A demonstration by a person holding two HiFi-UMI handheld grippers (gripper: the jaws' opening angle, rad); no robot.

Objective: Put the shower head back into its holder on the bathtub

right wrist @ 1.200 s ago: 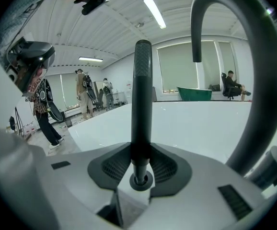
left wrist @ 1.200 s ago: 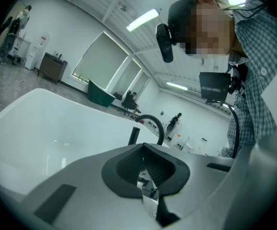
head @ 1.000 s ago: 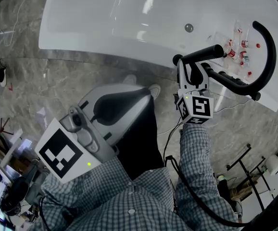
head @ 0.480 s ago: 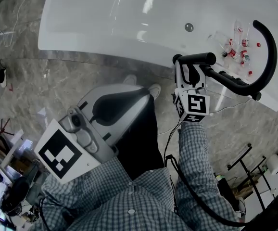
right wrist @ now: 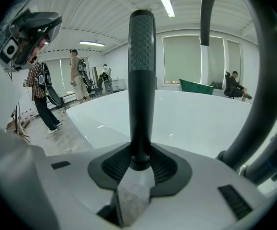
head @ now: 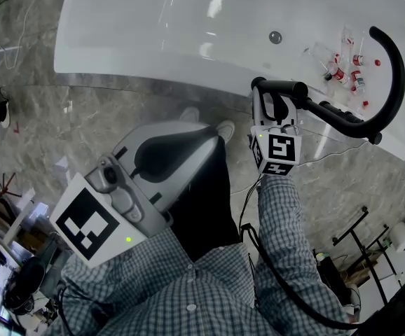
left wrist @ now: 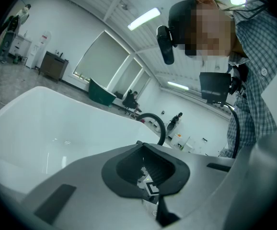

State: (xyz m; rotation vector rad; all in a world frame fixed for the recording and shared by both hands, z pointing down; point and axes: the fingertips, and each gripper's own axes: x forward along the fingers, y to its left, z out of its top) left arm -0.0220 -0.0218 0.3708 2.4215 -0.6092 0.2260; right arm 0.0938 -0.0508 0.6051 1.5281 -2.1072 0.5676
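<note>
**Shower head carried over the tub rim, holder not yet reached**

A grey marbled floor is seen below, with a white bathtub set across it; desks and other people can be made out in the bright room beyond. The black shower head is held in the right gripper, whose jaws are closed on its slim handle, just over the tub's near rim. Its black hose is looped in a wide arc over the right end of the tub.

The step in hand is judged to be the carry toward the holder. The holder itself cannot be picked out with certainty among the black fittings at the tub's right end. For the next move, the handle would probably need to be lined up with the holder and lowered in, with the stiff hose given room so that it is not twisted.

The left gripper is kept back near the body, its jaws drawn close together with nothing between them.

Nothing is seen in the tub basin apart from the drain. Several small red-capped bottles lie on the ledge near the hose; their contents cannot be told.
</note>
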